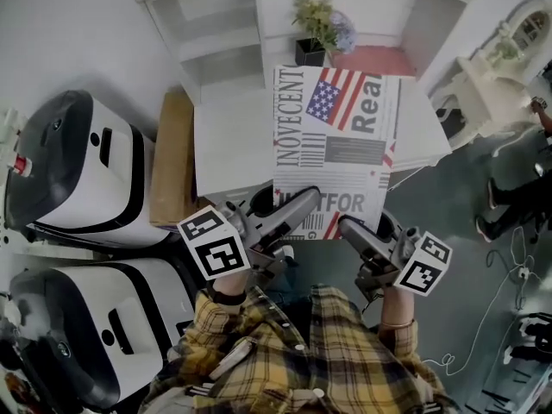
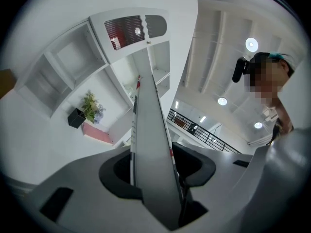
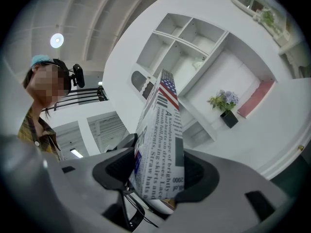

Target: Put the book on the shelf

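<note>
Closest to us is the plaid shirt point(image 1: 302, 352), and just past it both tools are clamped on the near edge of the book point(image 1: 336, 145). The left tool point(image 1: 297, 203) has its jaws pinched on the thin edge, which you see best from its own camera. The right tool point(image 1: 354, 229) grips the corner where the newsprint cover wraps round. Our guess is that two grips side by side keep a wide, flat book from sagging or twisting, and holding only the near edge leaves the far end free to go in first.

So the book isn't on the shelf point(image 1: 216, 33). It's up in the tools over the white counter point(image 1: 228, 141), cover facing up and far end pointing at the shelf.

Harder to make out:
- The book covers a good strip of the counter, so we can't tell if its far edge touches down or floats.
- Beyond it a potted plant point(image 1: 317, 24) stands just beside something flat and pink point(image 1: 375, 59). It could be another book or a box, we honestly can't say.
- The shelf's top is cut off in the head view. The compartments we can see look bare, but their back corners are in shadow.
- Off to the left, the white machines point(image 1: 78, 171) run out of frame, and we've no idea what they are.
</note>
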`<control>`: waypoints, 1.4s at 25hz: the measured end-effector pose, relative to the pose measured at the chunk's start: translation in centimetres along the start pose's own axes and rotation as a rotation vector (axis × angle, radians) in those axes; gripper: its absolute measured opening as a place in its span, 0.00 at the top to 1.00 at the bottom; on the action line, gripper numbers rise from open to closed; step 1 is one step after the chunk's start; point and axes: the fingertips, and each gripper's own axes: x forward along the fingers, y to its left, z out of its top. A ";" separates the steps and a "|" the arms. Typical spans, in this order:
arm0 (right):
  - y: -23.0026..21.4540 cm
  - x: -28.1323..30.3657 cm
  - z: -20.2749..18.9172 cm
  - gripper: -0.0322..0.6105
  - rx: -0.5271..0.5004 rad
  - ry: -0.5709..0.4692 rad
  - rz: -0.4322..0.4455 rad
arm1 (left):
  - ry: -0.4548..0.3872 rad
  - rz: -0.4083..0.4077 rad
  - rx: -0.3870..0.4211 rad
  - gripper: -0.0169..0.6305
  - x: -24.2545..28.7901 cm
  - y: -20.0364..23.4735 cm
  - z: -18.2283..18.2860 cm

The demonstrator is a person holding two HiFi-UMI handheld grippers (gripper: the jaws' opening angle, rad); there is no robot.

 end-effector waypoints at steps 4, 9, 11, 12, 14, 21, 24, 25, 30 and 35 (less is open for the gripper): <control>-0.1 0.1 0.0 0.54 -0.012 -0.001 0.006 | -0.010 -0.002 0.004 0.66 0.0 0.1 0.0; -0.2 0.1 0.1 0.54 -0.026 -0.002 -0.002 | -0.017 -0.020 0.017 0.66 0.0 0.1 0.1; -0.1 0.1 0.1 0.54 -0.027 0.006 0.001 | -0.022 -0.019 0.025 0.66 0.0 0.0 0.1; -0.1 0.2 0.1 0.54 -0.026 0.006 0.003 | -0.022 -0.016 0.027 0.66 -0.1 0.0 0.1; -0.1 0.2 0.1 0.54 -0.020 0.003 0.001 | -0.018 -0.012 0.025 0.66 -0.1 0.0 0.1; -0.3 0.1 0.0 0.54 -0.011 -0.001 -0.016 | -0.008 -0.014 -0.002 0.66 0.1 0.3 -0.1; -0.2 0.2 0.0 0.54 -0.020 -0.003 -0.009 | -0.013 -0.013 0.008 0.66 0.0 0.3 0.0; -0.2 0.3 0.0 0.54 -0.021 -0.002 -0.009 | -0.013 -0.014 0.010 0.66 -0.1 0.3 0.1; 0.3 -0.5 -0.2 0.54 0.036 0.035 -0.091 | 0.019 -0.020 -0.091 0.66 0.1 0.3 -0.6; 0.3 -0.3 0.0 0.54 0.041 0.035 -0.103 | 0.024 -0.020 -0.109 0.66 0.2 0.5 -0.3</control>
